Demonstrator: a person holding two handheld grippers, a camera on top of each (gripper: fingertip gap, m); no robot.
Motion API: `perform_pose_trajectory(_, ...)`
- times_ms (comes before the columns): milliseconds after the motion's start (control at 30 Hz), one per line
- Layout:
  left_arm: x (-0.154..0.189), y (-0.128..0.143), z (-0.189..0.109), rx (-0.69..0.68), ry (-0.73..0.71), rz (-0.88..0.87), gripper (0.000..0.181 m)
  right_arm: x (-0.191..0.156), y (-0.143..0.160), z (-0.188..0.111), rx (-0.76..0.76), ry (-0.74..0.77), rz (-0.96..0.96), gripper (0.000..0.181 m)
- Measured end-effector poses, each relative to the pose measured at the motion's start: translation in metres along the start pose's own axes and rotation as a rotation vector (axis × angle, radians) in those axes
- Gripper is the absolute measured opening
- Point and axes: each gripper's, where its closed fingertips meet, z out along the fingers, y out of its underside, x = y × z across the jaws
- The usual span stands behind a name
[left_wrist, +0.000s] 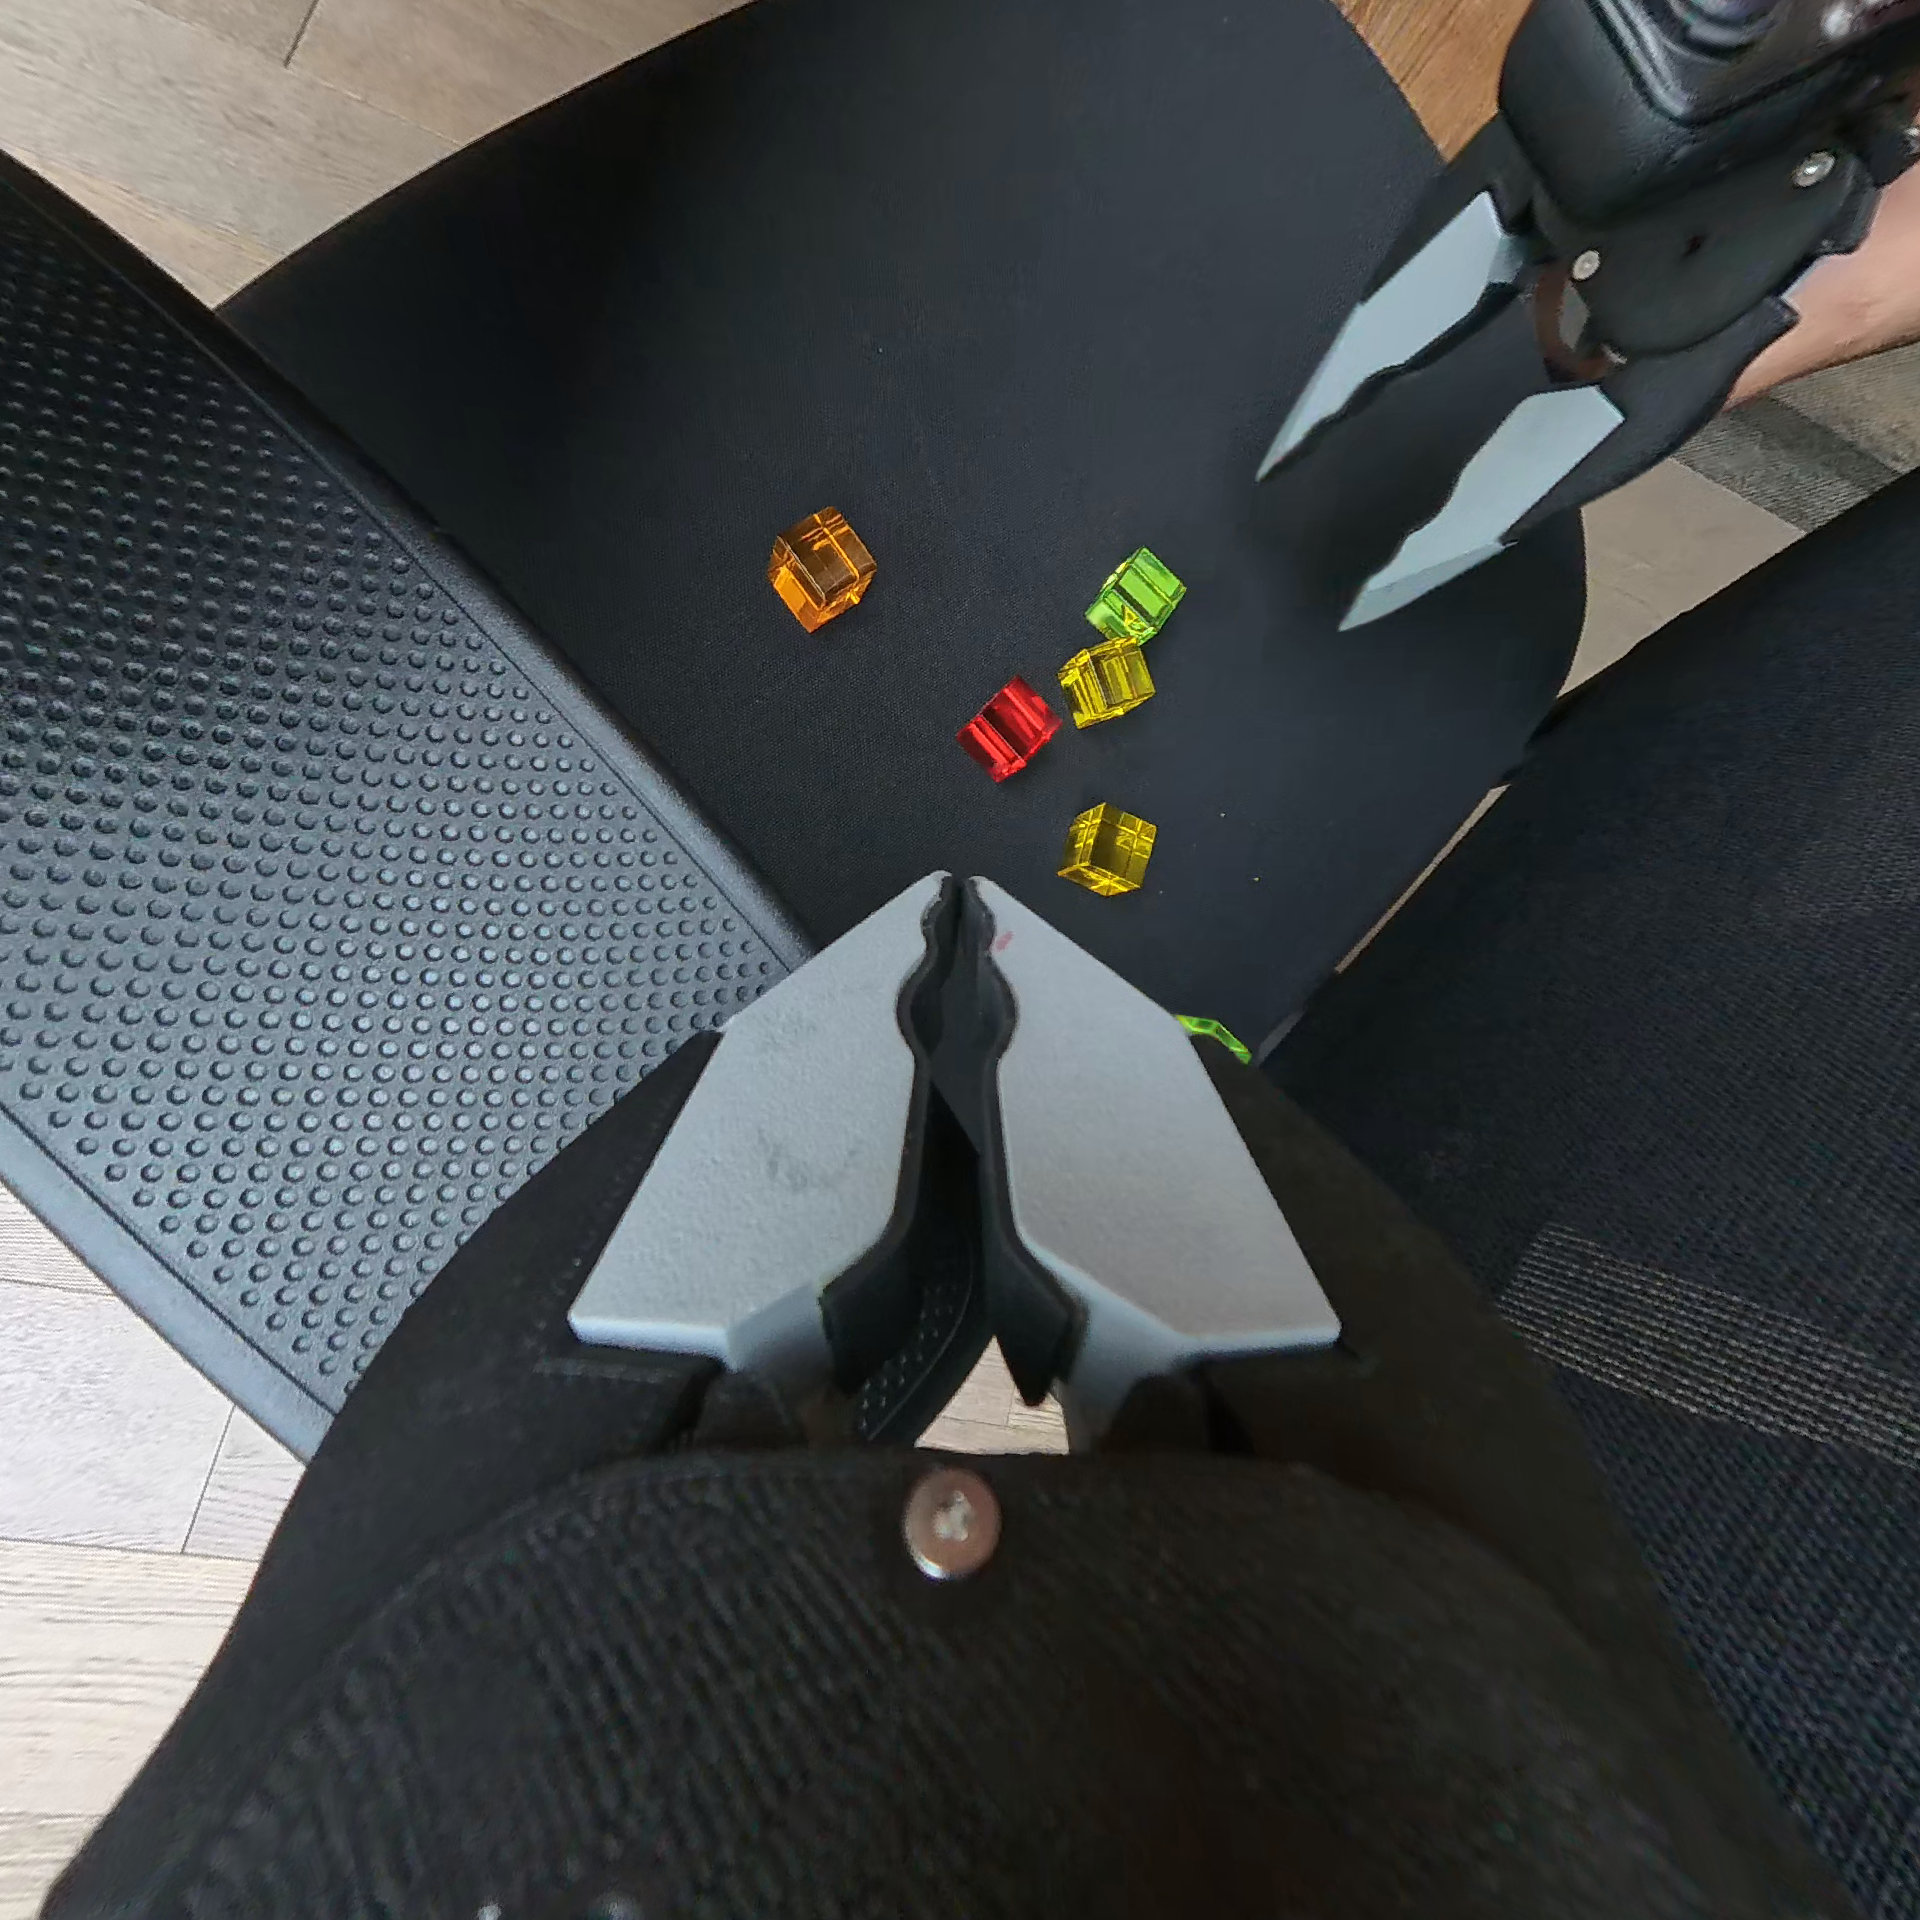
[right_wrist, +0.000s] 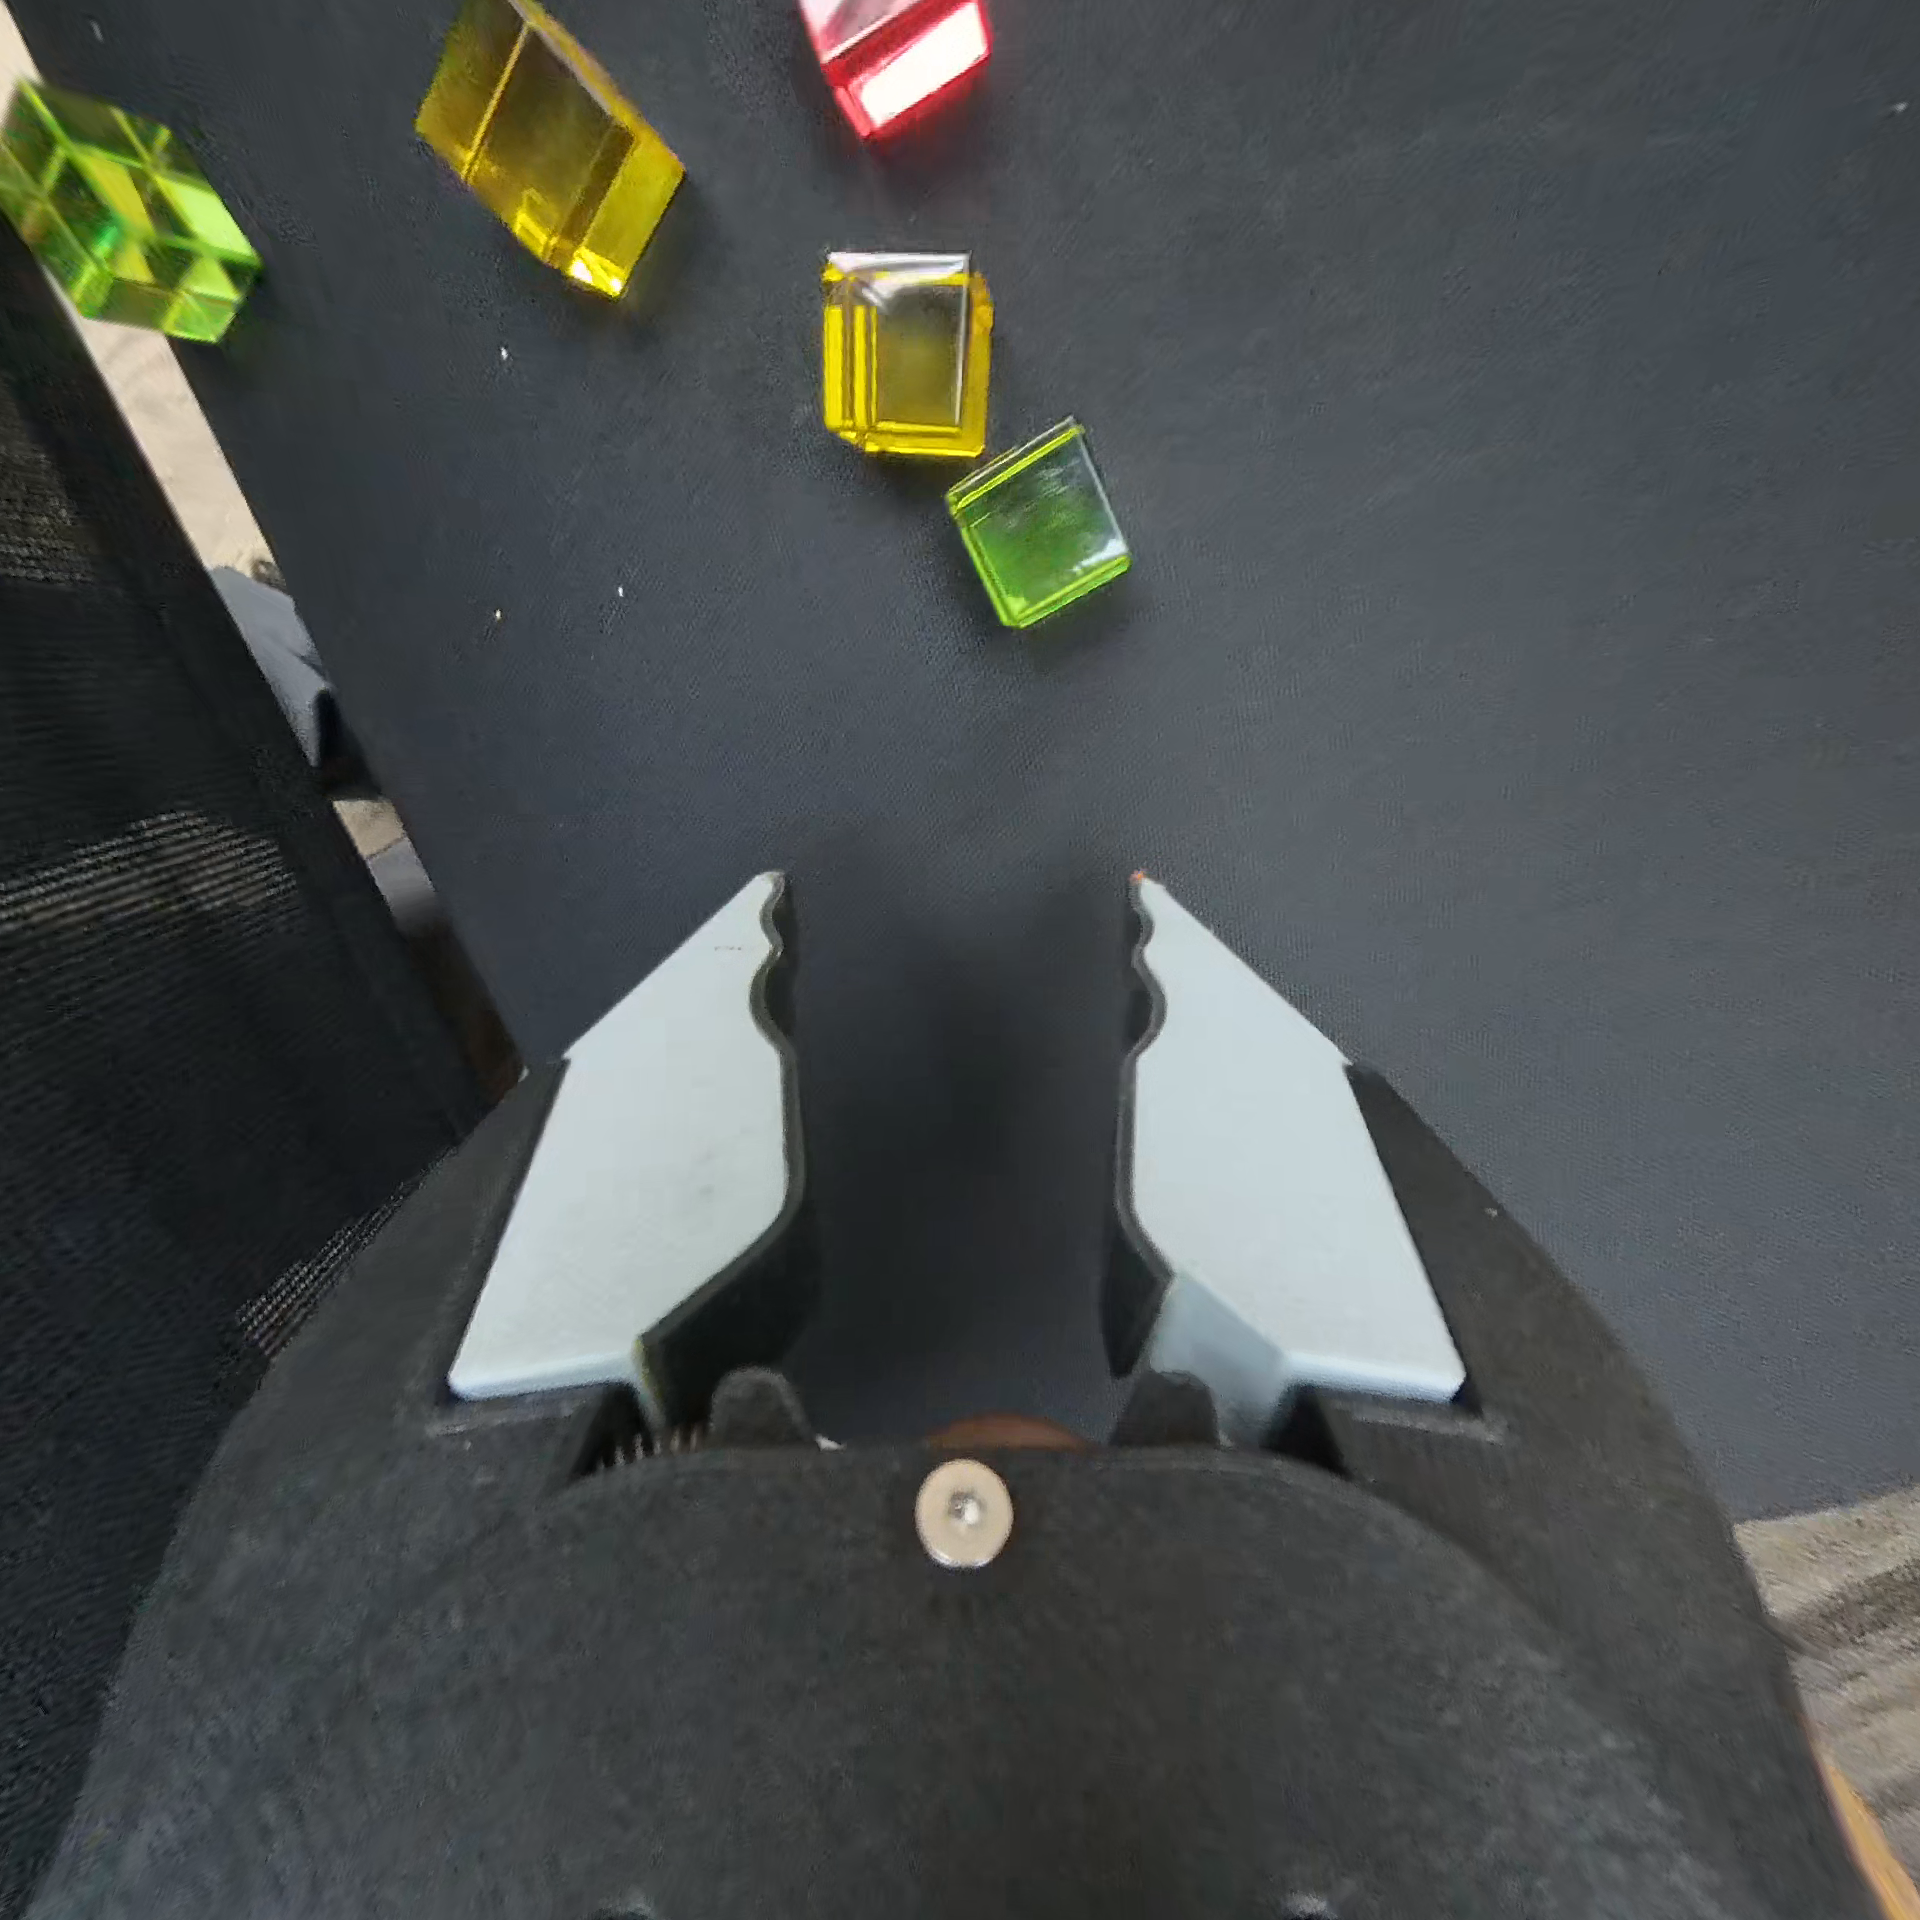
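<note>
black fabric chair seat (left_wrist: 935, 312) carries scattered translucent cubes. left gripper (left_wrist: 958, 883) closed, empty, beside yellow cube (left_wrist: 1108, 847). right gripper (right_wrist: 956, 883) open, empty, nearest green cube (right_wrist: 1039, 522).

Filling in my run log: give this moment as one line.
left gripper: shut, empty, near yellow cube | right gripper: open, empty, nearest green cube | surface: black chair seat

Your right gripper (right_wrist: 958, 883) hovers w/ jaws apart, empty, over black fabric seat (right_wrist: 1455, 727). Nearest: green cube (right_wrist: 1039, 525), touching yellow cube (right_wrist: 906, 358).
</note>
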Motion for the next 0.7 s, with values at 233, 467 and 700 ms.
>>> perform_pose_trajectory(233, 0.000, 0.002, 0.002, -0.044, -0.033, 0.015, 0.000, -0.018, -0.003, -0.024, -0.012, -0.055, 0.010, 0.064)
perform_pose_trajectory(467, 0.014, 0.013, -0.001, -0.158, 0.017, -0.055, 0.012, -0.033, 0.009, -0.049, -0.021, -0.074, -0.033, 0.062)
perform_pose_trajectory(700, 0.040, -0.001, -0.049, -0.212, 0.041, -0.092, 0.036, -0.009, -0.042, -0.146, 0.120, 0.115, -0.111, 0.069)
